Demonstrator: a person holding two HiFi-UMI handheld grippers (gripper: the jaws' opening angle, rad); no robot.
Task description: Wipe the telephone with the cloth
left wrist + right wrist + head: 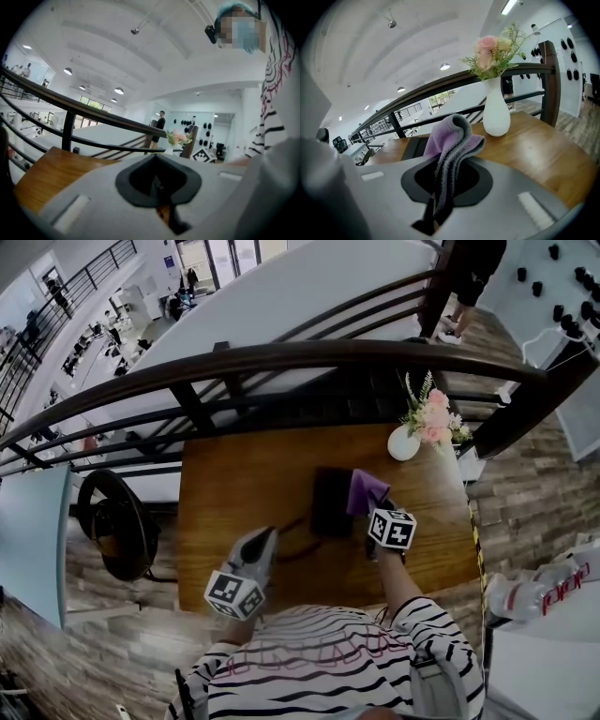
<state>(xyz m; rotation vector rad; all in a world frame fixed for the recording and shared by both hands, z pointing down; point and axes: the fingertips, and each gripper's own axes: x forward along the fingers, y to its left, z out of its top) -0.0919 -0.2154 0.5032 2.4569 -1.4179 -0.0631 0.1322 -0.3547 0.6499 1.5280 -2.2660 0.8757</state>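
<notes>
The black telephone [328, 502] lies flat on the wooden table [225, 493], near its middle. A purple and grey cloth [367, 490] hangs over the telephone's right edge, and my right gripper [374, 509] is shut on it. In the right gripper view the cloth [452, 138] rises out of the shut jaws of that gripper [440, 197], with the telephone [411, 146] just behind it. My left gripper [269, 534] sits left of the telephone, above the table's front part. Its jaws [158, 183] look shut, with nothing clearly between them. A thin dark cord [292, 553] runs from the telephone toward it.
A white vase [404, 442] of pink flowers [434, 418] stands at the table's far right corner, also in the right gripper view [496, 112]. A dark railing [281, 357] runs along the table's far edge. A black round chair [117, 521] stands left of the table.
</notes>
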